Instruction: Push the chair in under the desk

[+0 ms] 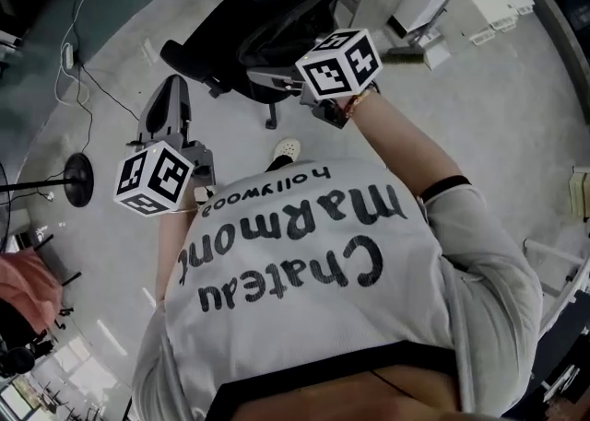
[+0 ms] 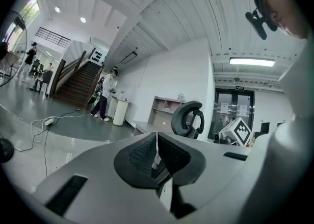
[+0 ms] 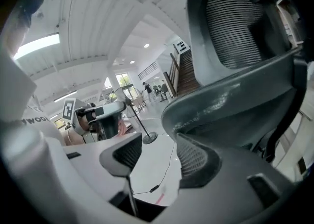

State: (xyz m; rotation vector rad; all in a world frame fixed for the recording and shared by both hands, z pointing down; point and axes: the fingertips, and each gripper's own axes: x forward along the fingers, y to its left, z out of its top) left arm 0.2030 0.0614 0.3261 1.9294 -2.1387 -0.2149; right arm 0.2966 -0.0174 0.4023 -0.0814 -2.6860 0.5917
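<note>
Right gripper view — chair [image 3: 230,103] just outside right gripper's [image 3: 159,157] spread fingers [image 3: 196,161]

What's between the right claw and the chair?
Nothing: the right gripper view shows the open right claw right at the back of the office chair.

Glossy grey floor [image 2: 73,126], wooden staircase [image 2: 78,83], white ribbed ceiling [image 2: 171,12].

Chair [image 1: 277,5] top beyond the upper edge, its seat perhaps partly behind the right gripper [image 1: 281,85].
</note>
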